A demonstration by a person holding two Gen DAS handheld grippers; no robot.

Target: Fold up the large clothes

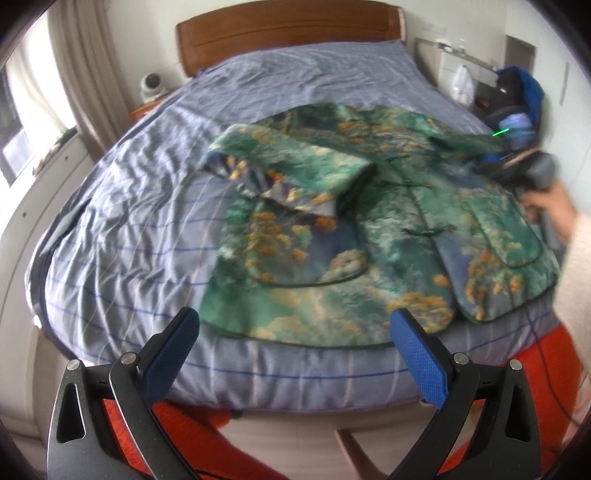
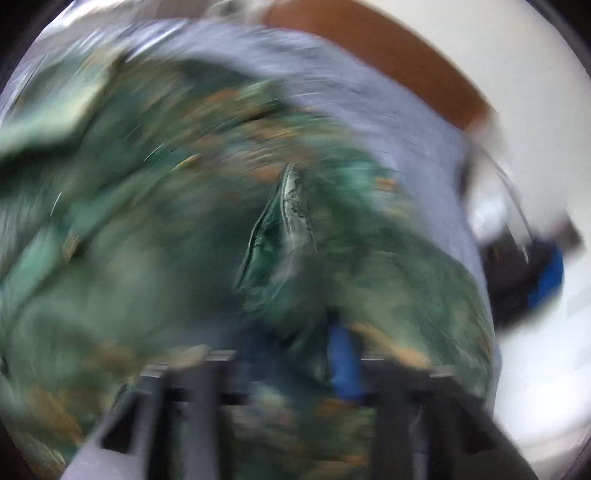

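A green patterned jacket (image 1: 369, 221) with orange patches lies spread on the bed (image 1: 147, 221). Its left sleeve (image 1: 291, 177) is folded across the chest. My left gripper (image 1: 295, 328) is open and empty, held above the bed's near edge just short of the jacket's hem. My right gripper (image 1: 517, 170) is at the jacket's right sleeve, held by a hand. In the blurred right wrist view its fingers (image 2: 343, 358) stand close together with a fold of the jacket's cloth (image 2: 284, 229) pinched between them.
The bed has a striped blue-grey cover and a wooden headboard (image 1: 288, 33). A nightstand with a round white object (image 1: 151, 86) stands at the far left. A cluttered desk with blue items (image 1: 517, 99) stands at the far right. My orange-clad legs (image 1: 535, 369) are below.
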